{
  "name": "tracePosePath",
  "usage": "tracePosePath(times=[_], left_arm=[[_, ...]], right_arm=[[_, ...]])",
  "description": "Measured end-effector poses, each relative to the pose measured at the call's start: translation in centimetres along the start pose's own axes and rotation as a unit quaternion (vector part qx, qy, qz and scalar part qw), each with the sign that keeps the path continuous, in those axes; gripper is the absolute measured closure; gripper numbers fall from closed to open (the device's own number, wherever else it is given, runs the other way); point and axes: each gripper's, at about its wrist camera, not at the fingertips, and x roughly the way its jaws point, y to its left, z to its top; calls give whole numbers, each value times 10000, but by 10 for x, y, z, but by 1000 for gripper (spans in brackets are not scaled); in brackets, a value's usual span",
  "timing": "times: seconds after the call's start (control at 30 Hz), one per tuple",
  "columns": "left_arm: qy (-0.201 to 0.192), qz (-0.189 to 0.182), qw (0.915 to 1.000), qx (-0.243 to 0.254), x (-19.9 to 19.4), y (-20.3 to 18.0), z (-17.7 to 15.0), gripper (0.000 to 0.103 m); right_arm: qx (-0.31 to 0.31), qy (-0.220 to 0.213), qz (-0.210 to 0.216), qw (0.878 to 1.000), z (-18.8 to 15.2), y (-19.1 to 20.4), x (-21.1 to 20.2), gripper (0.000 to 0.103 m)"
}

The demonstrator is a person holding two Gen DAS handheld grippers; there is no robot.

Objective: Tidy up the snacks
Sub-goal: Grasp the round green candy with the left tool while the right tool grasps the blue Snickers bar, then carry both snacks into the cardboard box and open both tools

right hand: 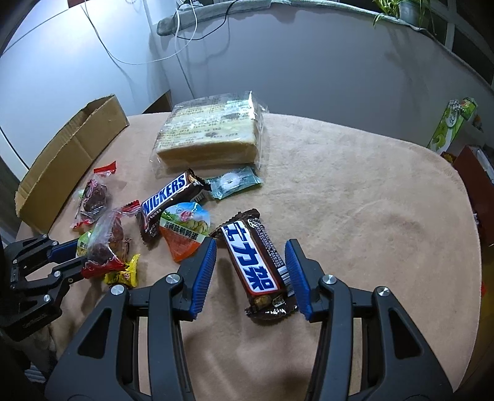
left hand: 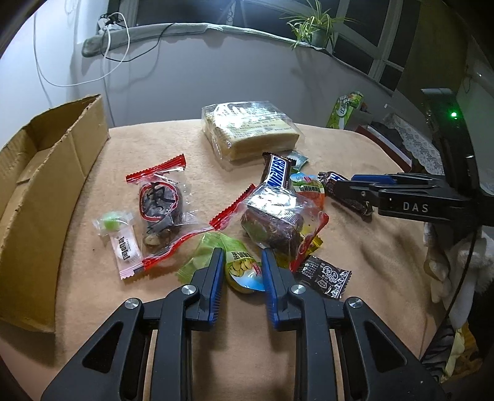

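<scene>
Snacks lie scattered over a tabletop (left hand: 355, 246) under a peach-coloured cloth.

The left tool (left hand: 242, 274) has its jaws drawn narrow around a small green egg snack packet (left hand: 240, 262); the blue pads (left hand: 217, 277) sit at the packet's two sides, but whether they press on it cannot be told.

In the right wrist view, the right tool (right hand: 250, 271) stands partly open astride a Chinese-label Snickers bar (right hand: 256, 265). The bar lies slanted between the fingers; its lower right edge looks to touch the right pad (right hand: 298, 277), while a gap shows beside the left pad.

In the left wrist view, clockwise from the left tool's tip:
- at 11 o'clock, a red-edged clear date packet (left hand: 160, 209), with a small white candy packet (left hand: 122, 243) at 10 o'clock;
- at 12 to 1 o'clock, a second clear date packet (left hand: 274, 222), a Snickers bar (left hand: 276, 172) and an orange-and-blue egg packet (left hand: 308, 188);
- farther at 12 o'clock, a wrapped block of sliced cake (left hand: 250, 129);
- at 3 o'clock, just beside the tool, a small black sachet (left hand: 325, 276).

An open cardboard box (left hand: 46, 191) stands at 9 to 10 o'clock on the tabletop's edge.

Beyond, a grey wall carries a white cable (left hand: 108, 46), and a potted plant (left hand: 315, 27) sits on the window ledge at 1 o'clock. A green carton (left hand: 345, 111) stands off the tabletop at 2 o'clock.
</scene>
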Motion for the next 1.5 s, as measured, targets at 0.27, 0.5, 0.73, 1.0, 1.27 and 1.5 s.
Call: tracePosePath(times=[0.27,0.5,0.73,1.0,1.27,1.5], left_arm=[[-27,-79,9999,-113,-4,4,-1,81],[-155,-158,9994,-262,-17,7,-3,81],[-309,-170,9987,-372,-38,12,-9,81],[-616,-62,9963,-596,-71,34,-9,81],[-989,234,9916,-797,-108,68,-3,81],[-1262,607,9838,-1119,-132,110,-1,81]], right_arm=[[24,49,79,10000,-3,0,1,70],[188,-119,106,9997,-10,-4,-16,73],[249,-283,86,9993,-17,-1,-36,73],[34,-678,305,9972,-3,29,-74,73],[-350,-885,690,9931,26,84,-85,73],[-797,-947,1039,9869,53,145,-78,73]])
